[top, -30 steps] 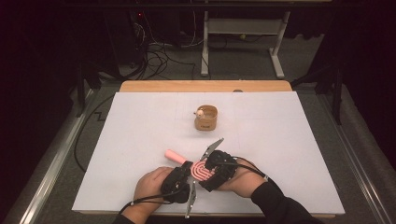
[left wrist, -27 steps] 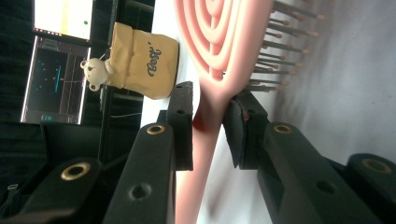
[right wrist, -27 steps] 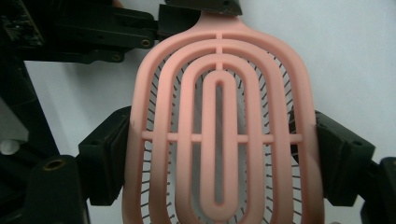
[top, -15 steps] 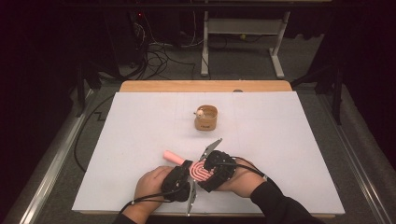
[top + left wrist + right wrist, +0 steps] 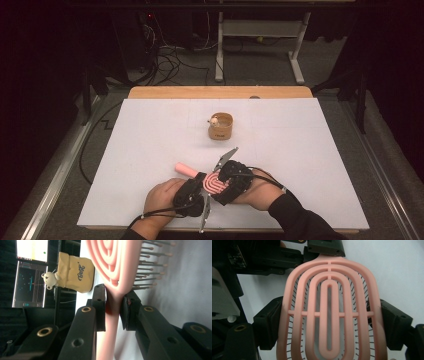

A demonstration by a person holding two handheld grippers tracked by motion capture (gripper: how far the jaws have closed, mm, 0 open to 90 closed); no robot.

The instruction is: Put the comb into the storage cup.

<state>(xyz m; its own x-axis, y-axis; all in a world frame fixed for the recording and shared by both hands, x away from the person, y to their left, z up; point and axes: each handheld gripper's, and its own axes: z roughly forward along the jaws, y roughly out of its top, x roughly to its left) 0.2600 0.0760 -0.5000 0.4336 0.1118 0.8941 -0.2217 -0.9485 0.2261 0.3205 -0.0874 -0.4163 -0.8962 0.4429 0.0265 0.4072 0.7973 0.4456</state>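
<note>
Both tongs grip the pink vented hairbrush (image 5: 216,184), well short of the bear cup (image 5: 220,126): left tongs (image 5: 113,308) pinch its neck, right tongs (image 5: 325,322) clamp its head. Best release one grip before lifting.

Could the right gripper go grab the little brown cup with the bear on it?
Probably not right now: the right gripper is shut on the pink hairbrush. The white table between it and the cup looks bare.
</note>
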